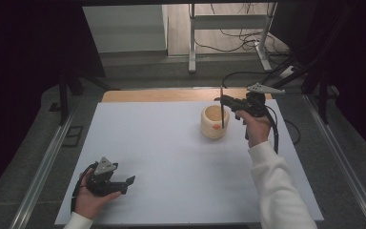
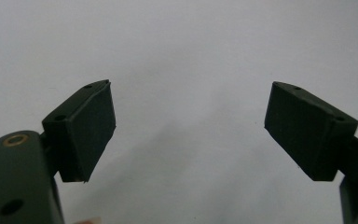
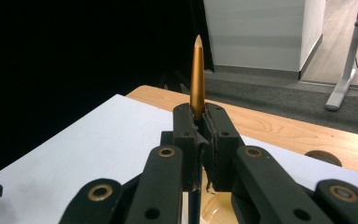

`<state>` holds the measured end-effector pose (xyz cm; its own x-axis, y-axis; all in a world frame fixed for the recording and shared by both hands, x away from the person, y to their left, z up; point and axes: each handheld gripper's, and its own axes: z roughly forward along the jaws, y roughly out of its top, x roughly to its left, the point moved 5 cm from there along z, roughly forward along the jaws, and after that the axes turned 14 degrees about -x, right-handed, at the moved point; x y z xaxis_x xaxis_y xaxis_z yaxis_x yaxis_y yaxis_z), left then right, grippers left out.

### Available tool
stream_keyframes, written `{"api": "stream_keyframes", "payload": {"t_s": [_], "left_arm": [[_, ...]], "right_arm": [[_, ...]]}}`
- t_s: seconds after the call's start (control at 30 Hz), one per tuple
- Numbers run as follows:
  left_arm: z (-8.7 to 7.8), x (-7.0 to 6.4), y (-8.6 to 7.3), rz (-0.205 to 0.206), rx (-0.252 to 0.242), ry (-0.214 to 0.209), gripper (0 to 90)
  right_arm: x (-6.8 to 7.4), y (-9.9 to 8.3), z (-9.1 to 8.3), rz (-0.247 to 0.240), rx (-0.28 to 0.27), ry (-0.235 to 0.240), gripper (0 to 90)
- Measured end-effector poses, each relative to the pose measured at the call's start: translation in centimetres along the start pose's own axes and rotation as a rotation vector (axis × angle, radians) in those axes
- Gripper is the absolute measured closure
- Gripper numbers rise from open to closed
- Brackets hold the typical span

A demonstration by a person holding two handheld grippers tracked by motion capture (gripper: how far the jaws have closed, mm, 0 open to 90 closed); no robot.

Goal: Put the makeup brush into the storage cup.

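Clamping a slim pencil (image 3: 197, 74) between its jaws, the right gripper (image 1: 225, 100) holds it upright over the cream cup (image 1: 214, 122), its lower end down inside the cup (golden tip pointing up in the right gripper view). Near the worktop's (image 1: 171, 157) front left corner, the left gripper (image 1: 126, 185) rests with jaws spread wide, holding nothing.

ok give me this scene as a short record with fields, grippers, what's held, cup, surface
left gripper: open, holding nothing, low over the white sheet near the table's front left
right gripper: shut on the pen
pen: gold-brown, pointed tip up, upright, lower end inside the cup
cup: cream, orange mark on its side, upright on the sheet
white sheet: covers the wooden table
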<state>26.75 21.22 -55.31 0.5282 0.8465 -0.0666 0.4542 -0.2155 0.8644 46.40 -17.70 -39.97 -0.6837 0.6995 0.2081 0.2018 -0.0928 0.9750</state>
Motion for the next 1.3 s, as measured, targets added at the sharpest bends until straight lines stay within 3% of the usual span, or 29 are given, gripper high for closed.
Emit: {"api": "stream_keyframes", "payload": {"t_s": [1.3], "left_arm": [[-0.1,0.1,0.1,-0.001,-0.002,0.001,16.8]], "right_arm": [[-1.0,1.7,2.8,-0.015,-0.012,-0.049,84.8]]}}
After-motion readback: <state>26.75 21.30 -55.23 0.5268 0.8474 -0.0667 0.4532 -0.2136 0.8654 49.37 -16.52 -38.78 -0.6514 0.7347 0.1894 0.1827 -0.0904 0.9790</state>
